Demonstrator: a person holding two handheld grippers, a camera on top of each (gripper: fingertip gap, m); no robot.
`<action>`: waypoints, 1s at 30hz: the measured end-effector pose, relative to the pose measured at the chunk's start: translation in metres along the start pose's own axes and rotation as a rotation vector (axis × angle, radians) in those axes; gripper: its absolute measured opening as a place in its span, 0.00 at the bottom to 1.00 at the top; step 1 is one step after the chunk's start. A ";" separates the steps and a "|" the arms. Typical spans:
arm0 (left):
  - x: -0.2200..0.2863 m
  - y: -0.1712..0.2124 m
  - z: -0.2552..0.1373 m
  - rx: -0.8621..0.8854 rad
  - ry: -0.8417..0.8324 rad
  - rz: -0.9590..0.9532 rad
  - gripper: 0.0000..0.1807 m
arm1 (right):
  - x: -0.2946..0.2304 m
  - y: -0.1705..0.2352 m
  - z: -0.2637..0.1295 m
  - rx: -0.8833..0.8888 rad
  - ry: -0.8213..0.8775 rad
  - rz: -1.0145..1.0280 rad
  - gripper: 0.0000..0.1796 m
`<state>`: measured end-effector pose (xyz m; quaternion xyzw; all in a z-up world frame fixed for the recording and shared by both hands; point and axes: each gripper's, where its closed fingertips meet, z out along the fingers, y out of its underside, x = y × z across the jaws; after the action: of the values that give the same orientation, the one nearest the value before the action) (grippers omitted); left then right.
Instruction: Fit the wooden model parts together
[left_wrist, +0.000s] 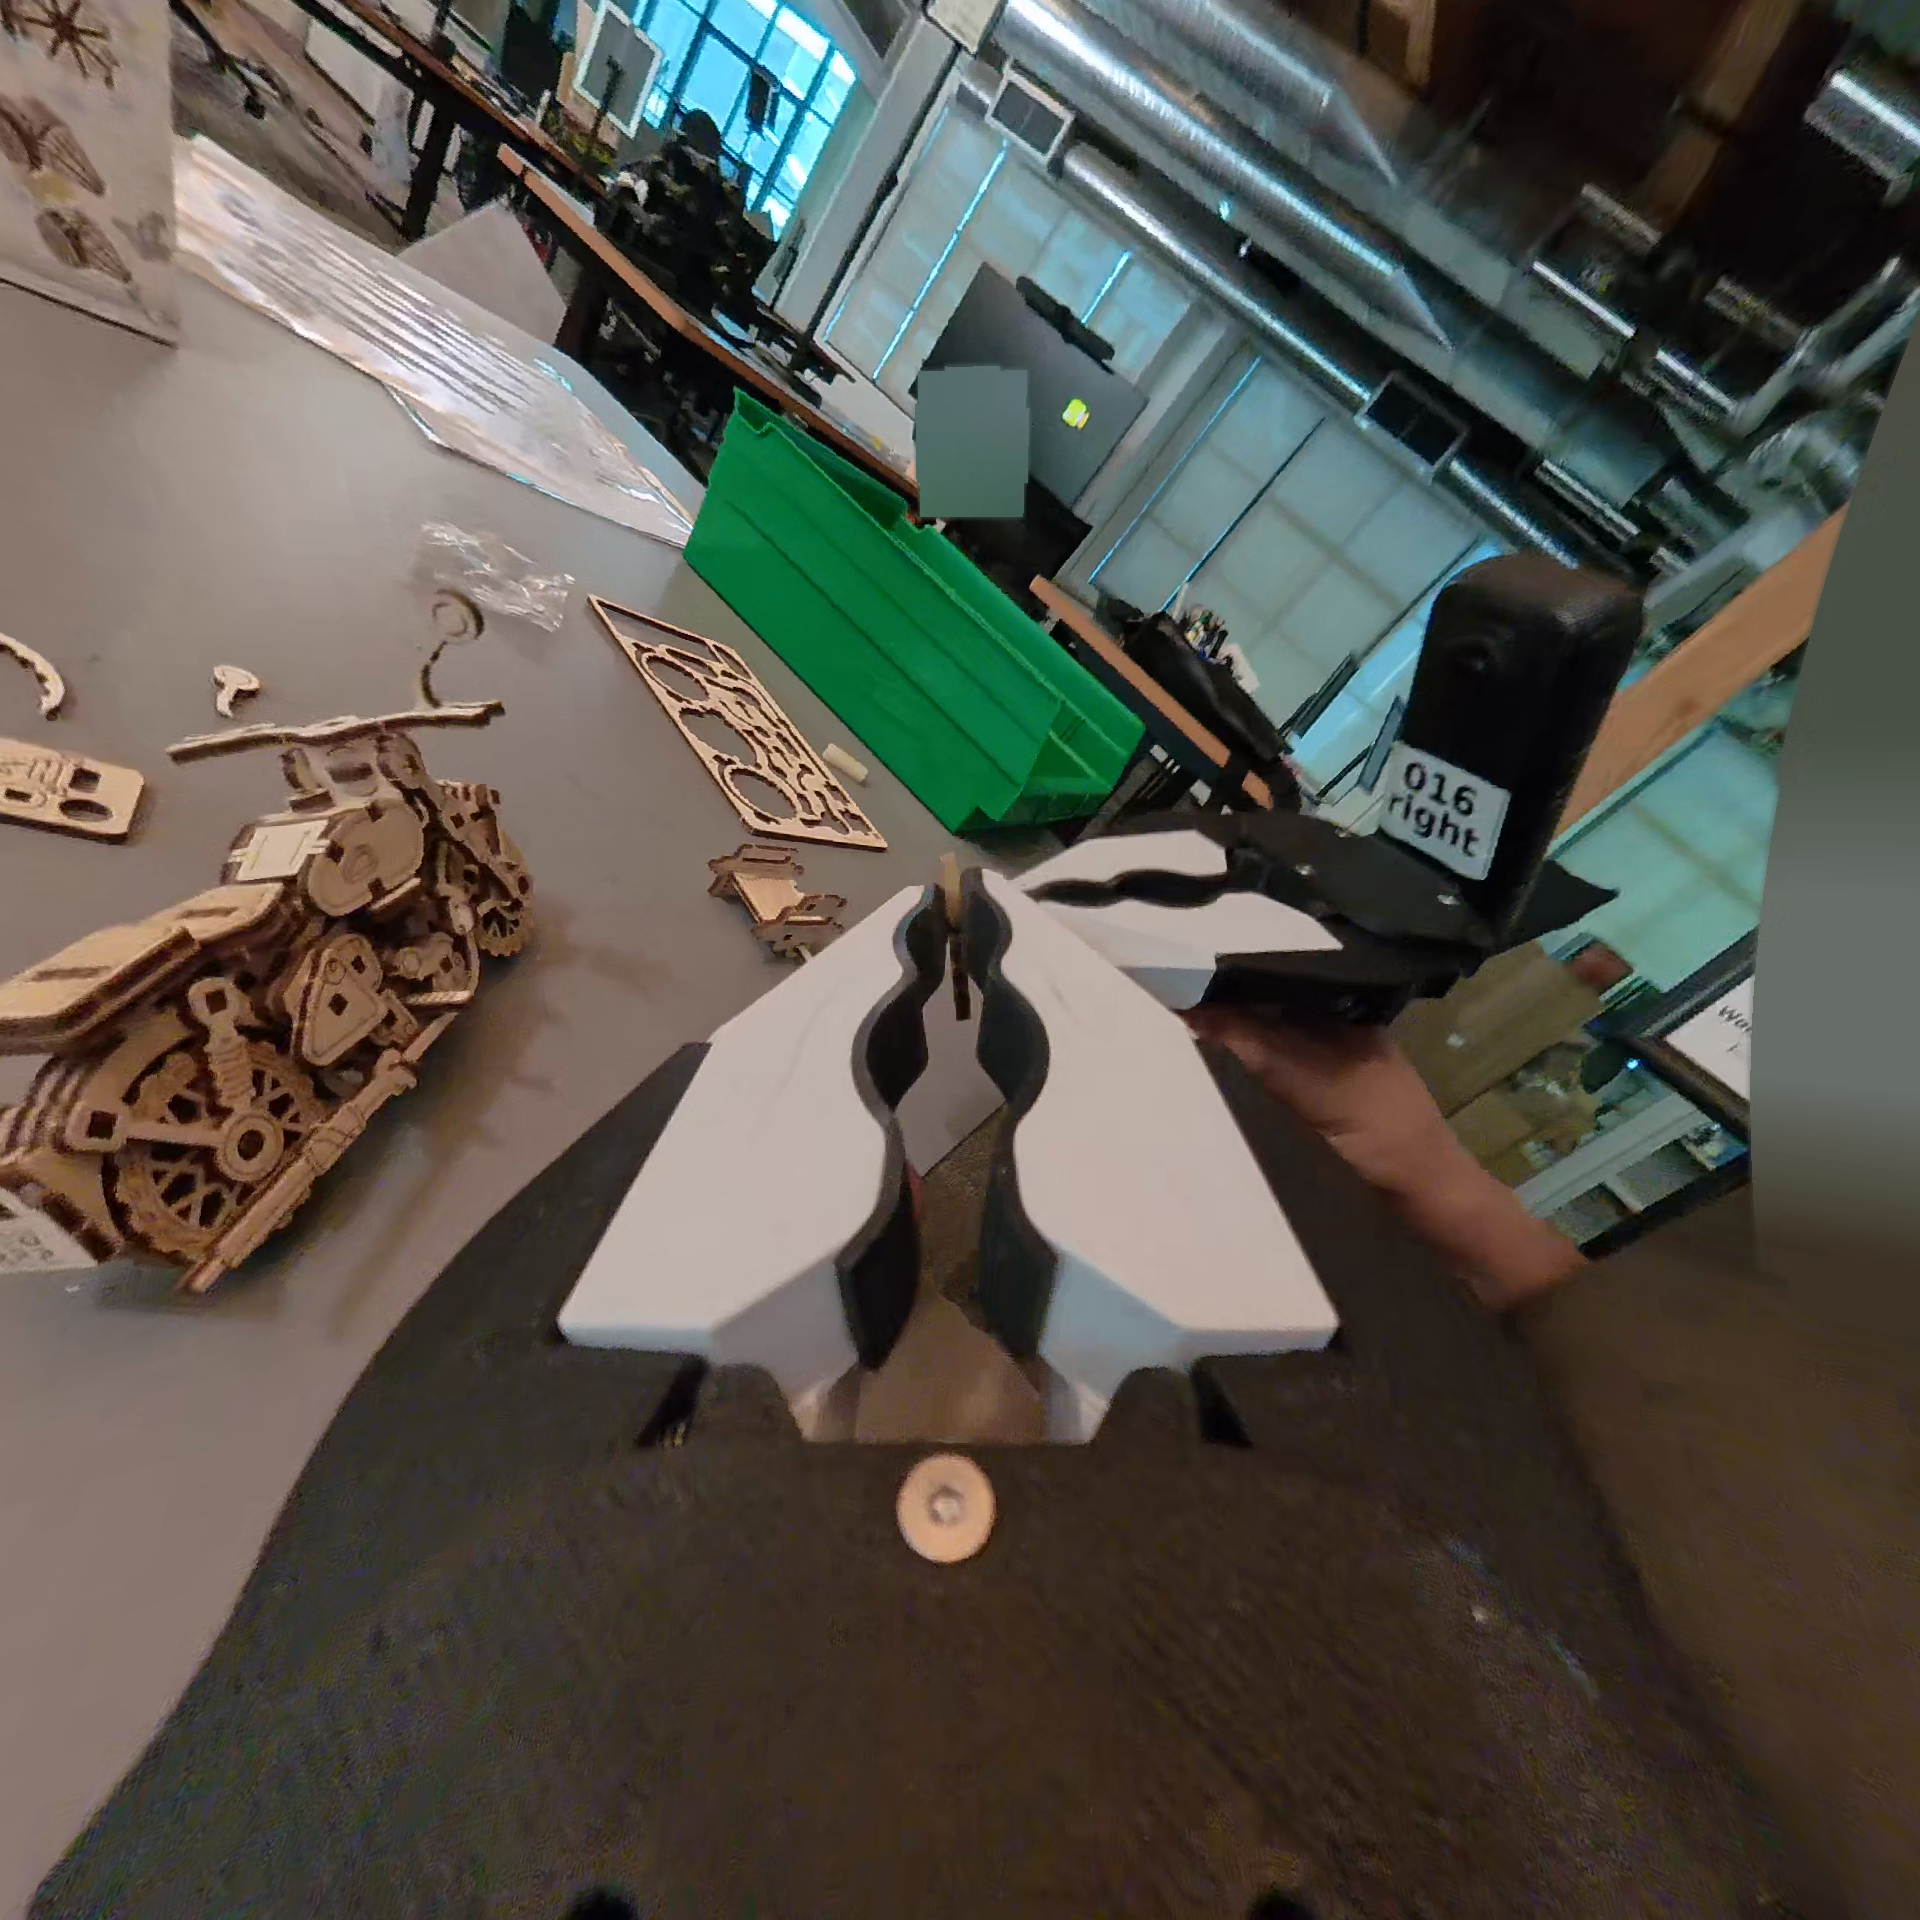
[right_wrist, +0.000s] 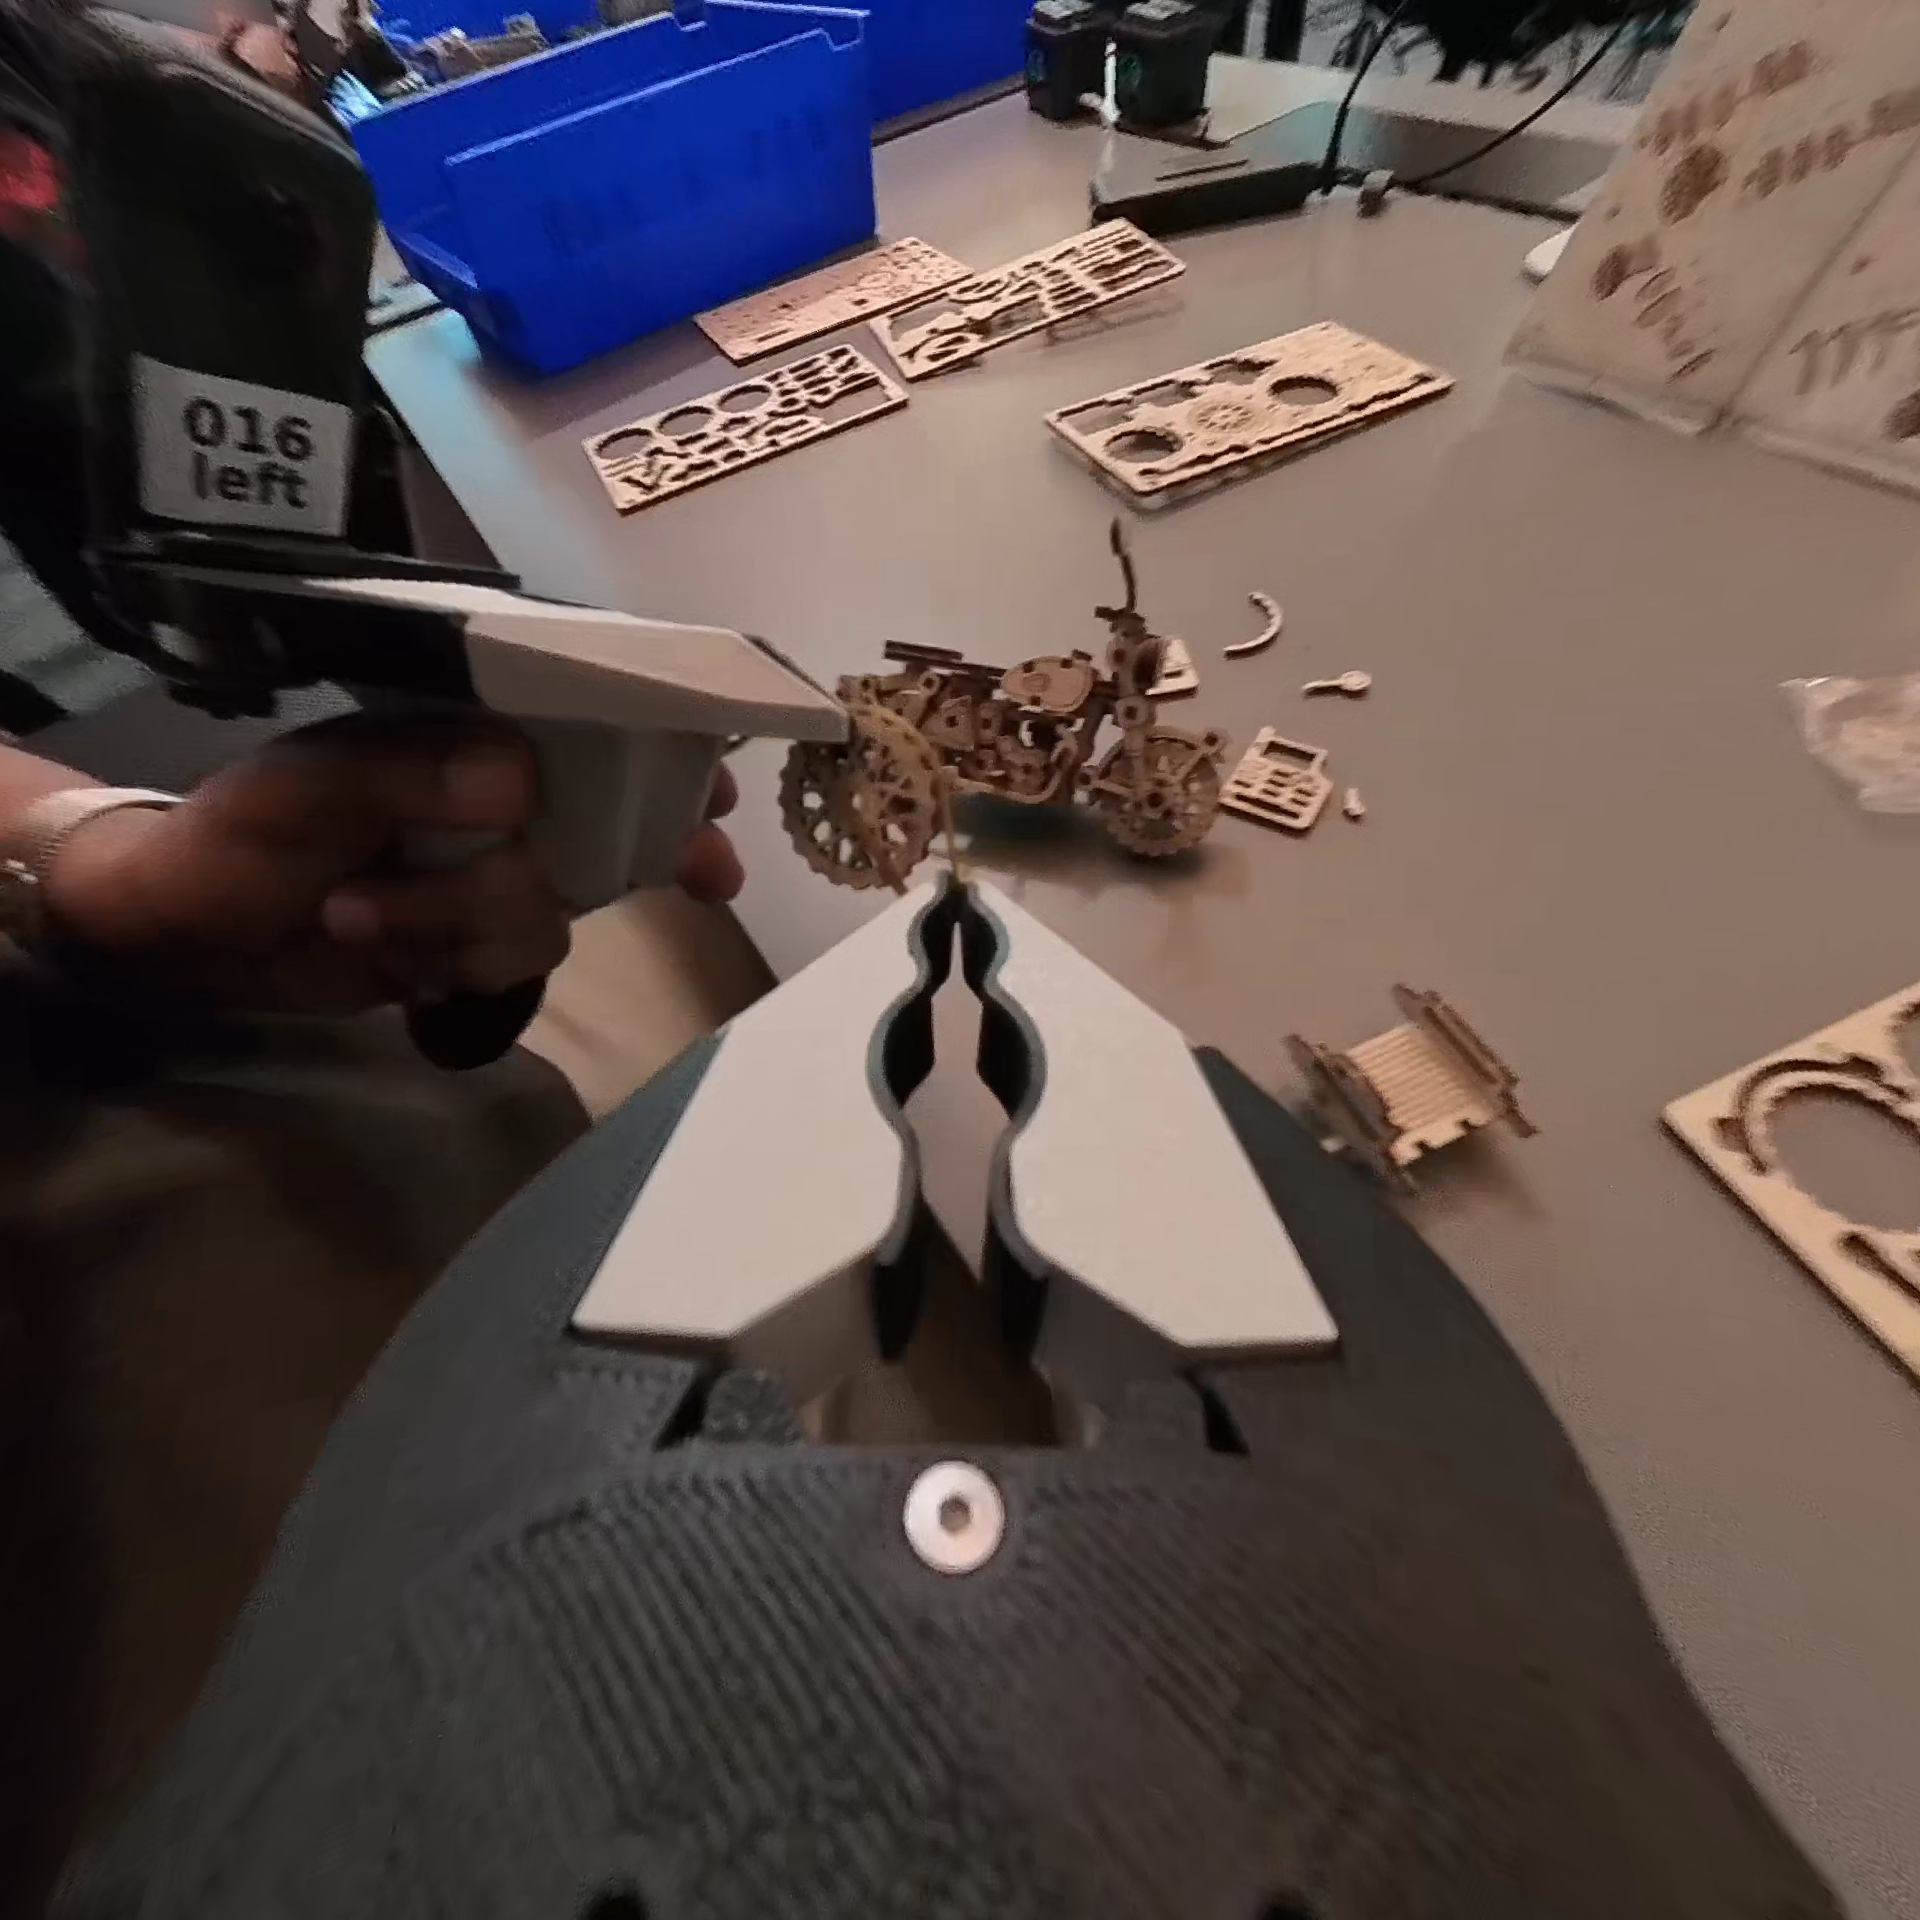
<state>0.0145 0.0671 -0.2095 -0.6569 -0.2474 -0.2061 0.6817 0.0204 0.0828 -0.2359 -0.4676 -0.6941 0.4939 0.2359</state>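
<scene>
on my left gripper (left_wrist: 951, 883) the jaws are clenched on one thin curved wooden part (left_wrist: 954, 940), seen edge-on between the tips. left of it and below on the grey table (left_wrist: 260, 499) stands one wooden motorcycle model (left_wrist: 249, 997), its rear cut off by the frame edge. ahead and just left of the tips lies one small ribbed sub-assembly (left_wrist: 777, 899), and beyond that one punched-out sheet (left_wrist: 736, 727), then one green bin (left_wrist: 894, 644) at the table edge. right of the tips my right gripper (left_wrist: 1049, 891) comes in, nearly meeting them.

from the right gripper's camera, the left gripper (right_wrist: 836, 712) enters from the left, held by one hand (right_wrist: 343, 862), and the curved part (right_wrist: 902, 769) arcs from its tips down toward my right gripper (right_wrist: 954, 902). those jaws are pinched nearly together around the part's thin lower end; i cannot tell whether they truly grip it, the tips are blurred. beyond the tips the motorcycle (right_wrist: 1018, 748) stands upright, with a few loose bits right of it. four sheets (right_wrist: 1247, 410) lie farther off, a fifth (right_wrist: 1808, 1143) is cut off at right beside the sub-assembly (right_wrist: 1408, 1086). one blue bin (right_wrist: 644, 177) sits far left. bare table lies open right of my tips.
</scene>
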 end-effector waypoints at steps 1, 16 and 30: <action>-0.001 -0.001 -0.001 0.009 0.004 -0.015 0.00 | -0.003 0.001 0.001 -0.001 -0.022 0.026 0.01; -0.006 -0.007 -0.001 0.073 0.036 -0.182 0.00 | -0.028 0.001 0.010 0.041 -0.232 0.275 0.00; -0.006 -0.003 -0.002 0.048 0.066 -0.236 0.00 | 0.004 -0.009 -0.004 0.104 -0.052 0.186 0.00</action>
<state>0.0078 0.0646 -0.2104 -0.5996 -0.3052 -0.3003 0.6761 0.0180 0.0876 -0.2269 -0.5042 -0.6269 0.5611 0.1948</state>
